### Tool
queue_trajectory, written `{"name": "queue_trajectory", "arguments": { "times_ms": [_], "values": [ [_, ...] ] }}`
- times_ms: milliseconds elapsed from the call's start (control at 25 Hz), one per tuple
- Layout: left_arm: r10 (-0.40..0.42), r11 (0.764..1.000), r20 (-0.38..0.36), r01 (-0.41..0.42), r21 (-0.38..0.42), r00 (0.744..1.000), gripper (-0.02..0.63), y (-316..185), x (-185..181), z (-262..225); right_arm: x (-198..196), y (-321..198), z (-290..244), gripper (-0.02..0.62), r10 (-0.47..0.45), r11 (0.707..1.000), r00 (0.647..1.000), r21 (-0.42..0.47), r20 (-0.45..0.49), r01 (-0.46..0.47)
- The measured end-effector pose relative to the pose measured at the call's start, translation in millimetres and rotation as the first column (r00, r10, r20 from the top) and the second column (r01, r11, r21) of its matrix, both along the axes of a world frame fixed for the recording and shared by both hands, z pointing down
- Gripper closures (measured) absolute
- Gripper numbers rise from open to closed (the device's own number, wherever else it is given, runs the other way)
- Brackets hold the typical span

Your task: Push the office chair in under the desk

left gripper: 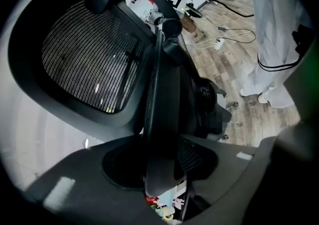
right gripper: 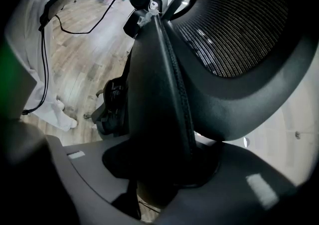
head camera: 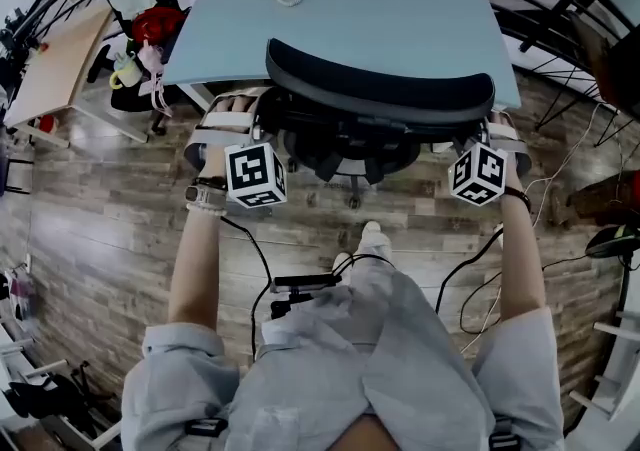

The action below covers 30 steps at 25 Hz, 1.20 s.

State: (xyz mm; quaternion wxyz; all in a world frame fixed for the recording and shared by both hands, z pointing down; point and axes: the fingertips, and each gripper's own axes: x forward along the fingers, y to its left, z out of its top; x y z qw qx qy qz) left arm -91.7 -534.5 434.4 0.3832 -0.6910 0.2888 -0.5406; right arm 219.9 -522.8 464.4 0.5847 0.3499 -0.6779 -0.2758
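Head view: the office chair backrest (head camera: 380,89) lies crosswise; left tongs (left gripper: 159,179) and right tongs (right gripper: 159,179) each clamp one end, with the desk (head camera: 350,9) straight toward frame top.

- Head view: above the person, facing steeply down on the desk (head camera: 400,29) and the office chair (head camera: 380,89) top
- Left gripper view: very close at the backrest's left edge, looking across its mesh
- Right gripper view: likewise from the right edge
- All three share the backrest
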Motion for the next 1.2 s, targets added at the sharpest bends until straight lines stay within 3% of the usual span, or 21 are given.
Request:
{"name": "queue_trajectory", "arguments": {
  "times_ms": [1200],
  "values": [
    [-0.073,0.997,0.008,0.073,0.0,0.997,0.436,-74,-10,-2,-10,-83,-4,0.405,-0.036,0.999,0.999,0.016,0.011,0.036]
  ]
}}
